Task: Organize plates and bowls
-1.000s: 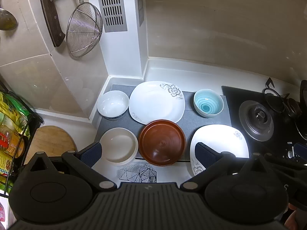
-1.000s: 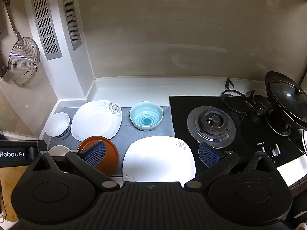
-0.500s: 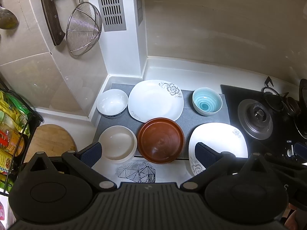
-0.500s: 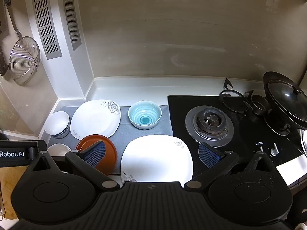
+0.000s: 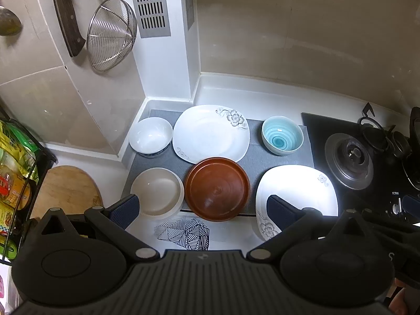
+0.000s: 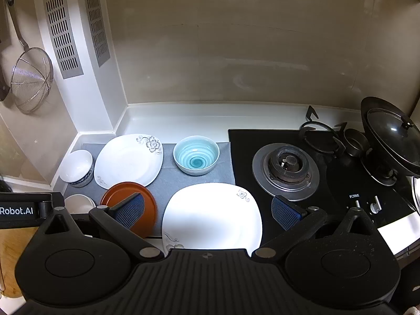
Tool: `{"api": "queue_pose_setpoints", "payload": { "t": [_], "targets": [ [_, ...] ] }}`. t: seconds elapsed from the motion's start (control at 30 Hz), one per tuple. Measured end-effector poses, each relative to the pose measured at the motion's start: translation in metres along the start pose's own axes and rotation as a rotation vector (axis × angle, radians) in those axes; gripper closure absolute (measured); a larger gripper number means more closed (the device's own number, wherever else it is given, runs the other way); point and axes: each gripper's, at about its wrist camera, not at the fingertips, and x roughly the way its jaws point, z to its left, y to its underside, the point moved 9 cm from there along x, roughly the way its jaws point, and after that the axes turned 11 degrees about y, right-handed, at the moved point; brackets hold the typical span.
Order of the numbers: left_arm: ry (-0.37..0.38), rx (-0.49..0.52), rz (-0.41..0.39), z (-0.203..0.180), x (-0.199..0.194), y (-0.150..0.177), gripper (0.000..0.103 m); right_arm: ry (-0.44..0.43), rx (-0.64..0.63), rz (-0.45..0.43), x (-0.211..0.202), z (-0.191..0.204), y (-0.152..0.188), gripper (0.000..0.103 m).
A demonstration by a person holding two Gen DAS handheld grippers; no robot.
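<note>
Left gripper [image 5: 202, 207]: you hold it wide open and empty, above the mat's near edge; one pad lies over the cream bowl's rim, the other over the near plate in the view.
Right gripper [image 6: 208, 211]: also spread wide, gripping nothing; it hangs over the near plate, well above it by the look of it.
Mat [image 5: 256, 155]: grey, on the counter between the corner wall and the stove [image 6: 286, 170]; all six dishes sit on or partly on it.
Back row: white bowl [image 5: 151, 136] at the left, far plate [image 5: 210, 134] just beside it, blue bowl [image 5: 282, 135] apart to the right.
Front row: cream bowl [image 5: 157, 191], brown plate [image 5: 218, 189] touching or nearly touching it, near plate [image 5: 296, 194] at the right, overhanging the mat's near edge.
Done so far: nothing, as far as you can judge; no dish is stacked or nested, each lies on its own.
Left to do: likely gather the plates into one pile and the bowls into another; every pick is ahead of you.
Overlap: the brown plate's far rim seems to cross the far plate's near corner; you cannot tell whether it rests on it.
Hidden: the near plate's front edge is covered by each gripper body in both views, and the cream bowl is mostly hidden in the right view.
Hard to read: glare whitens the near plate, so its rim depth is unclear.
</note>
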Motion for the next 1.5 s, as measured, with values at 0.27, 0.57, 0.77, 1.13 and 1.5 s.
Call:
{"api": "queue_pose_setpoints", "payload": {
  "t": [0.27, 0.57, 0.77, 1.13, 1.5],
  "targets": [
    [0.021, 0.004, -0.040, -0.003, 0.023, -0.001, 0.000, -0.009, -0.016, -0.005, 0.018, 0.002, -0.003, 0.000],
    [0.389, -0.216, 0.092, -0.013, 0.177, 0.053, 0.002, -0.237, -0.081, -0.096, 0.126, -0.037, 0.033, 0.009],
    [0.496, -0.361, 0.277, -0.027, 0.250, 0.089, 0.051, -0.293, -0.015, 0.202, 0.236, -0.082, 0.090, 0.072],
    [0.481, -0.384, 0.311, -0.040, 0.287, 0.092, 0.078, -0.488, 0.068, 0.332, 0.268, -0.090, 0.099, 0.092],
    [0.495, -0.441, 0.324, -0.034, 0.284, 0.083, 0.084, -0.483, 0.190, 0.319, 0.260, -0.095, 0.097, 0.093]
  ]
}}
